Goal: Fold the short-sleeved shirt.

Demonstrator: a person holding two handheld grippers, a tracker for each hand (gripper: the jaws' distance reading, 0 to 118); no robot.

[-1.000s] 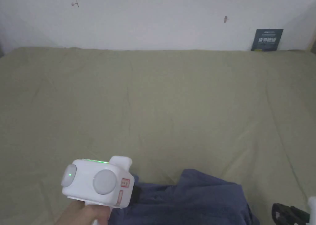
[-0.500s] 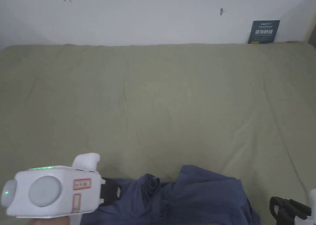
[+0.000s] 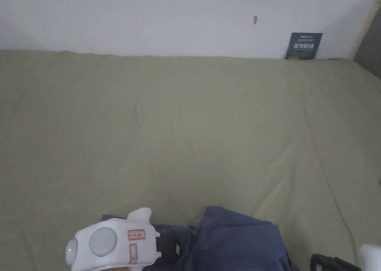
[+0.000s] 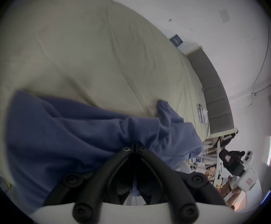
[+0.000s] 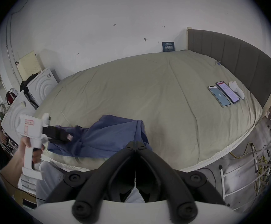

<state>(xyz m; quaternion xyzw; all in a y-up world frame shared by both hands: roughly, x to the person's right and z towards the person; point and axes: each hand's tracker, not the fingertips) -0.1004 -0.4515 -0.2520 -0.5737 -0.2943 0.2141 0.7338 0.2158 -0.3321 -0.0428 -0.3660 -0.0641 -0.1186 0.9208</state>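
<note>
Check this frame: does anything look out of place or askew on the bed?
The blue shirt lies bunched and creased at the bed's near edge, not spread flat. Two phones and a white device sit near the headboard, unrelated to folding.

The left tongs (image 4: pixel 134 146), jaws together, pinch the crumpled blue shirt (image 4: pixel 63 130) at the bed's (image 4: pixel 91 49) near edge.

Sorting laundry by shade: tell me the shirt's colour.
Plain dusty blue shirt, no pattern; clearest in the right gripper view.
</note>
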